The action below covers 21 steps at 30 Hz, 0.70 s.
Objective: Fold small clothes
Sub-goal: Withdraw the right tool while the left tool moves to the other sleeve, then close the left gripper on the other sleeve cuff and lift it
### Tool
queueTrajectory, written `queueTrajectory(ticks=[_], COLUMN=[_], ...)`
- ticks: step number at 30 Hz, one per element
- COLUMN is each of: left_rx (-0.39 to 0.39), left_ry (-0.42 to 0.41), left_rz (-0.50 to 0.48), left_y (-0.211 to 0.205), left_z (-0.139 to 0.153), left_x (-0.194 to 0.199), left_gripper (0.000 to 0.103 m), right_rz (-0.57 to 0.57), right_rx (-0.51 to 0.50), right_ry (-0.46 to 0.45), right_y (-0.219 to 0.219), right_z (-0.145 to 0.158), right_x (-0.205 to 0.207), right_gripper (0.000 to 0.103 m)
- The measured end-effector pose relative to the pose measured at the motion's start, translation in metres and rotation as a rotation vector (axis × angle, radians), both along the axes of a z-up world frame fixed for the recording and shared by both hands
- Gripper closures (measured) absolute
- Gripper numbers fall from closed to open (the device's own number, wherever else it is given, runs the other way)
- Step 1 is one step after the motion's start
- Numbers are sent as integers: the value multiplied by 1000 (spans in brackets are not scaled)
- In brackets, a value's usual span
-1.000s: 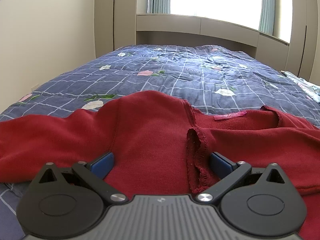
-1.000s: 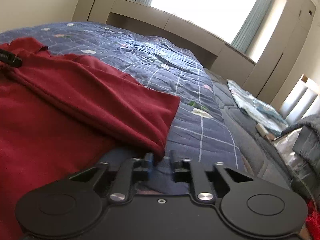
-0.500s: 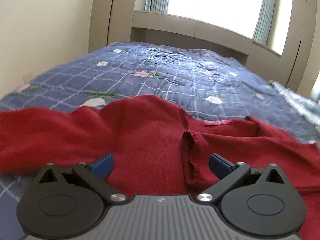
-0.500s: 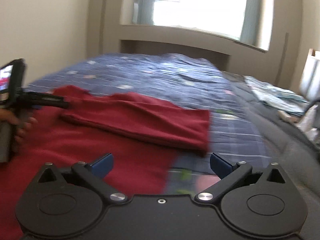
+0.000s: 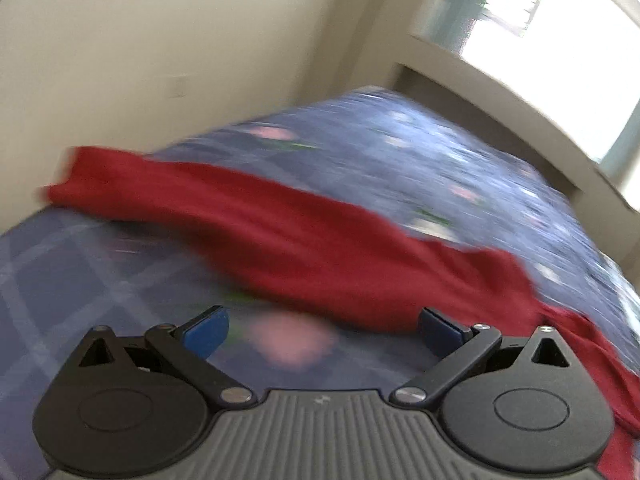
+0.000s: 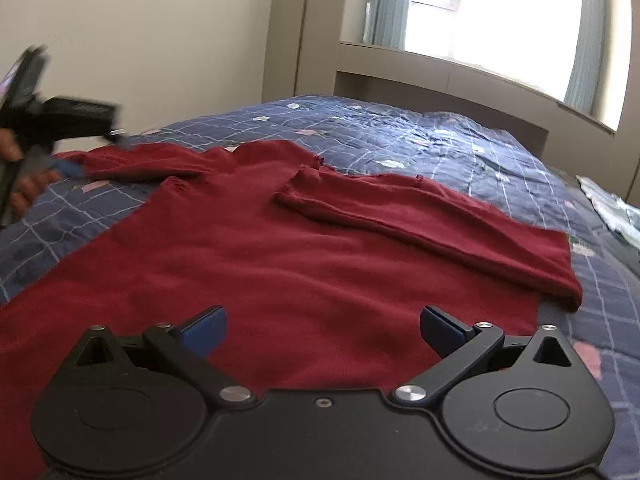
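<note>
A dark red knit sweater point(image 6: 280, 256) lies spread on the bed. Its right sleeve point(image 6: 432, 220) is folded across the body; its left sleeve point(image 5: 256, 216) stretches out to the left. My right gripper point(image 6: 322, 326) is open and empty, low over the sweater's body. My left gripper point(image 5: 322, 328) is open and empty over the quilt, just in front of the left sleeve. It also shows in the right wrist view point(image 6: 68, 118), hand-held, by the sleeve's end. The left wrist view is motion-blurred.
The bed has a blue checked floral quilt point(image 6: 460, 148). A cream wall point(image 5: 160, 40) runs along its left side, and a window ledge point(image 6: 460, 76) lies behind the headboard. A light patterned cloth point(image 6: 612, 208) lies at the far right edge.
My left gripper swung left from the collar to the left sleeve. My right gripper, shut at the right sleeve's cuff a second ago, opened, let go and moved back over the body.
</note>
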<state>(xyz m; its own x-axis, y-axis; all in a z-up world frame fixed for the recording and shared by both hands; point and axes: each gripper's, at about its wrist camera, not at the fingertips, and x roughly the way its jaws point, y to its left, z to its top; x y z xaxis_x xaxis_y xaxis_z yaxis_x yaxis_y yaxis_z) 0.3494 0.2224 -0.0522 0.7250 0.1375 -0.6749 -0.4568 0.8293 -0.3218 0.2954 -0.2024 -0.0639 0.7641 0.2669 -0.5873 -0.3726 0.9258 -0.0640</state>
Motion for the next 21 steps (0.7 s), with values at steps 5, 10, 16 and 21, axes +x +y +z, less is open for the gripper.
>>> queueTrajectory(ticks=[5, 10, 16, 21], left_rx=[-107, -206, -252, -264], left_ry=[-20, -172, -248, -257], left_rz=[197, 298, 483, 577], left_y=[72, 101, 121, 137], left_z=[-13, -18, -29, -38], left_x=[-19, -19, -8, -5], left_gripper=[0, 0, 28, 72], right_rz=[-41, -42, -46, -45], right_rx=[47, 69, 57, 68], right_ry=[54, 66, 60, 68], right_y=[-3, -7, -5, -6], right_z=[-14, -16, -19, -20], right_x=[5, 5, 5, 7], right_gripper=[1, 0, 0, 0])
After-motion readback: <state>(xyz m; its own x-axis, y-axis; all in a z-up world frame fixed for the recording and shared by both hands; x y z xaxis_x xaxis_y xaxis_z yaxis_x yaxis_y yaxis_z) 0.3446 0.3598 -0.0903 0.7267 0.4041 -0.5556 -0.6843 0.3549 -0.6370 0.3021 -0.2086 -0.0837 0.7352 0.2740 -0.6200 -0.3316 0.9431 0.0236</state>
